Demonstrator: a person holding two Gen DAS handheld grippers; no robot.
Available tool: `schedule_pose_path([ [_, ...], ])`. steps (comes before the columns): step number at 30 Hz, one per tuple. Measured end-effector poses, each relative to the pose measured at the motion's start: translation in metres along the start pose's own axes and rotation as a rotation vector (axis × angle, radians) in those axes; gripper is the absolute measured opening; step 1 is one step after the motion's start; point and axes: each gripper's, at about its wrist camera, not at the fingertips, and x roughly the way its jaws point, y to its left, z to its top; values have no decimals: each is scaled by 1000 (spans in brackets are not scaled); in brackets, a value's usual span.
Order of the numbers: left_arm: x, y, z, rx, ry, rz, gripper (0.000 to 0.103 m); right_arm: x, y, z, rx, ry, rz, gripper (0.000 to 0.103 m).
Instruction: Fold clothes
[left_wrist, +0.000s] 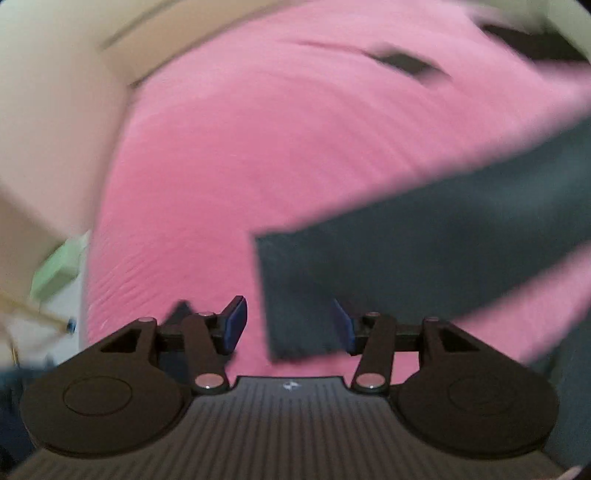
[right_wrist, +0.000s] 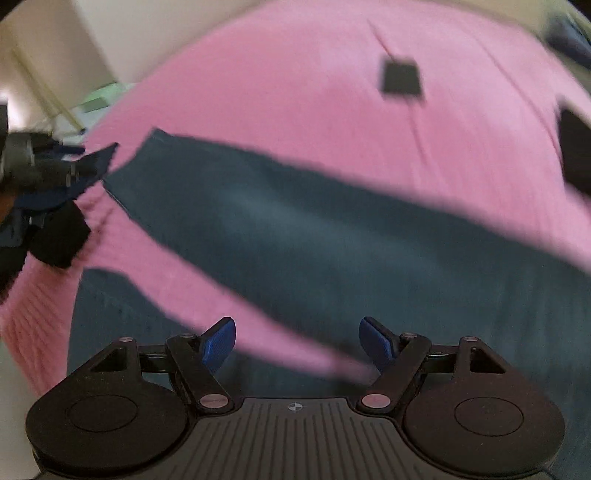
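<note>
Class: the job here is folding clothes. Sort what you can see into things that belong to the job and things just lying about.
Belongs to the job:
dark teal garment
left tool, open
right tool, open
pink sheet under the garment

Just lying about:
small black squares
green object

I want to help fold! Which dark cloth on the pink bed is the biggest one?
The long dark teal garment stretched across the pink sheet. The two black pieces farther back are small squares.

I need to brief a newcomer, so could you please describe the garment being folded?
A pink sheet covers the whole surface. On it lies the dark teal garment, stretched out as long bands in front of both open grippers. The small black squares farther back are much smaller.
</note>
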Motion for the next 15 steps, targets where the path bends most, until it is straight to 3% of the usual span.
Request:
schedule_pose_path([
  [3, 24, -40, -19, 303, -15, 13, 47, -2, -1, -25, 42, 25, -38, 77],
  [6, 49, -53, -32, 459, -23, 13, 47, -4, -4, -46, 106, 39, -74, 77],
  [7, 55, -53, -32, 475, -26, -1, 45, -6, -5, -53, 137, 42, -88, 77],
  [9, 57, -51, -30, 463, -14, -33, 26, -11, -8, -67, 199, 46, -117, 77],
  [10, 57, -50, -30, 454, -6, -49, 11, -15, -10, -74, 231, 44, -133, 77],
  [15, 36, -38, -31, 396, -16, -33, 8, -38, -31, -96, 339, 17, -170, 77],
])
